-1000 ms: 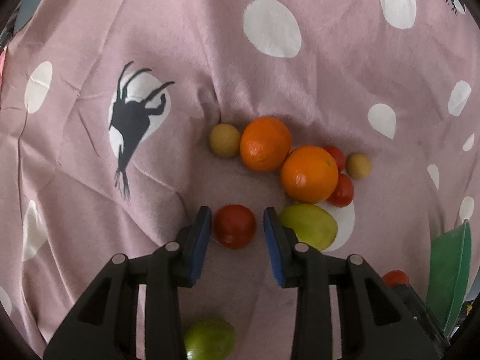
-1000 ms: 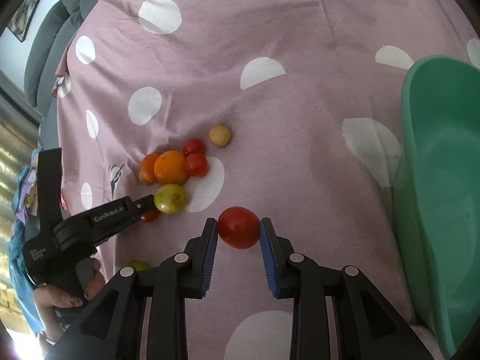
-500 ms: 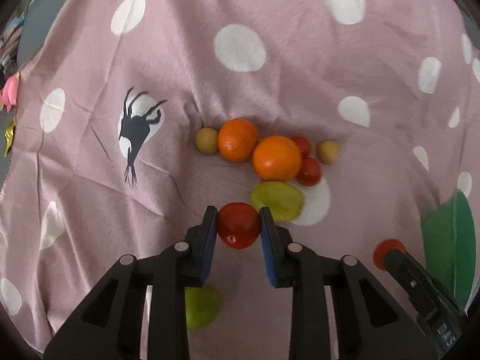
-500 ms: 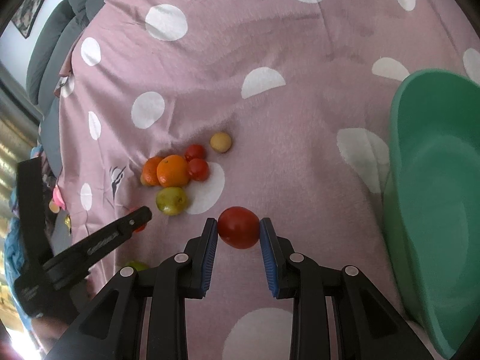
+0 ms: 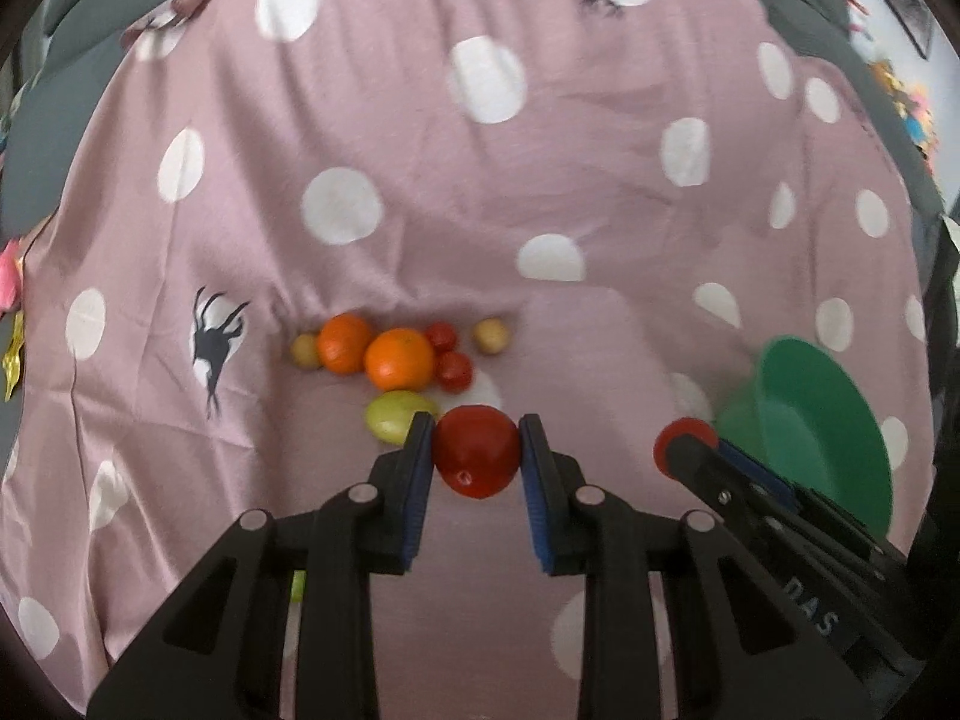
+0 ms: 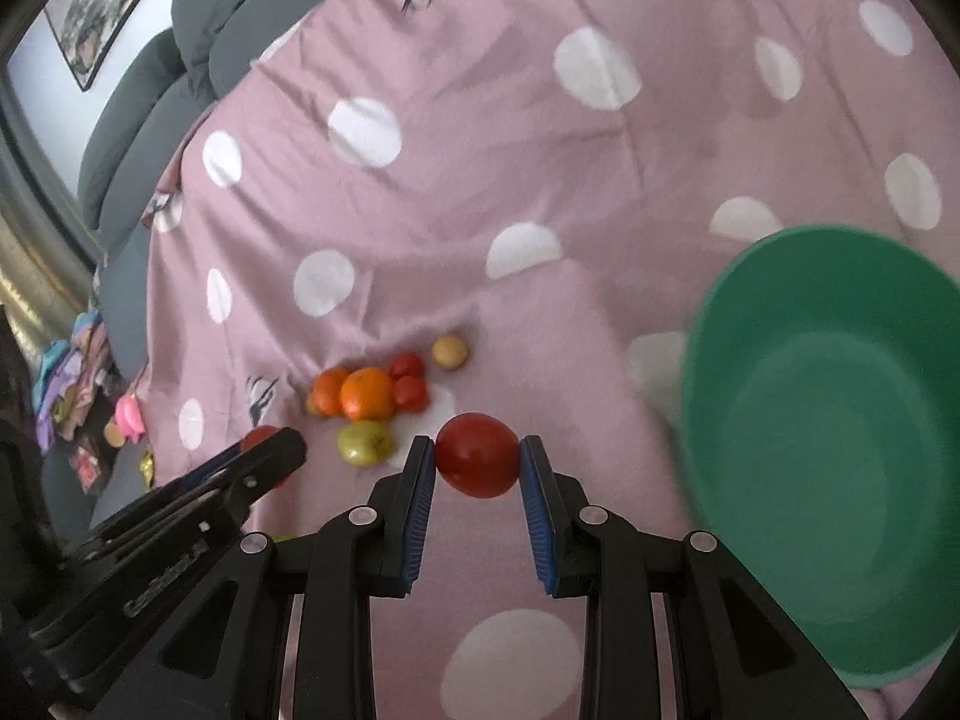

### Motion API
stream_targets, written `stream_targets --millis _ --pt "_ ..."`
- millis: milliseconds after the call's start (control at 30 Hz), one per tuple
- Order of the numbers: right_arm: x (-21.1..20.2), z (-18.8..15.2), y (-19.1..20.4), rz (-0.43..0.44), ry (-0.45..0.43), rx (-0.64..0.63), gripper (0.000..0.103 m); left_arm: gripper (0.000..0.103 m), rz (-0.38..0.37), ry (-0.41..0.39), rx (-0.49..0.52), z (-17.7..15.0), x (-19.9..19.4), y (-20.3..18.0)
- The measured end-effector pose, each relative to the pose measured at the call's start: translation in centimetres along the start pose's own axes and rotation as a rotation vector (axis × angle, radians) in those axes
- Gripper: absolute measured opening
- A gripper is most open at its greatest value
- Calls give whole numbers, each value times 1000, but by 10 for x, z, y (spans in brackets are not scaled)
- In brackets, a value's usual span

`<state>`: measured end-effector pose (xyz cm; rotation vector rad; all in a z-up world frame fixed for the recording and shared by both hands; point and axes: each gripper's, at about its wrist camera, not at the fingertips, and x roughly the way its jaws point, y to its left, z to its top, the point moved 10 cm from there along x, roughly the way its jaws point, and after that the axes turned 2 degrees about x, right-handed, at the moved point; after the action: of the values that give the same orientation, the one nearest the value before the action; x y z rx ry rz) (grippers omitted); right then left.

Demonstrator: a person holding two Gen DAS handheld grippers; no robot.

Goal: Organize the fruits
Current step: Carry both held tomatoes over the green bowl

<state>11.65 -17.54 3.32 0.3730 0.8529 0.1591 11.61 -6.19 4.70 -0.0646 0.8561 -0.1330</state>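
Note:
My left gripper is shut on a red tomato and holds it above the cloth. My right gripper is shut on another red tomato, held left of the green bowl. The bowl also shows in the left wrist view, with the right gripper beside it. A fruit cluster lies on the cloth: two oranges, two small tomatoes, a green fruit and two small yellowish fruits. The cluster also shows in the right wrist view.
A pink cloth with white dots covers the surface. A grey sofa stands behind it. A green fruit lies partly hidden under my left gripper. Toys and clutter lie off the cloth's left edge.
My left gripper closed on the red tomato and lifted it up and back from the cluster. My right gripper rose with its tomato, and the bowl now sits closer to it.

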Motion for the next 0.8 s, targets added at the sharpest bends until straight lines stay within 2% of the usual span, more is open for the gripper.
stream_targets --millis 133,367,500,800 --pt "-12 7 -15 -15 -37 33 30 28 -13 -9 31 2 3 -17" --pt "-38 18 -47 -56 -113 105 30 28 -78 -28 73 6 -1 -45" --pt "-52 22 -66 -89 -147 141 30 28 -157 -28 90 6 -5 -68" --pt "-78 25 -102 -172 -201 210 30 28 -248 -11 140 2 -1 -113"
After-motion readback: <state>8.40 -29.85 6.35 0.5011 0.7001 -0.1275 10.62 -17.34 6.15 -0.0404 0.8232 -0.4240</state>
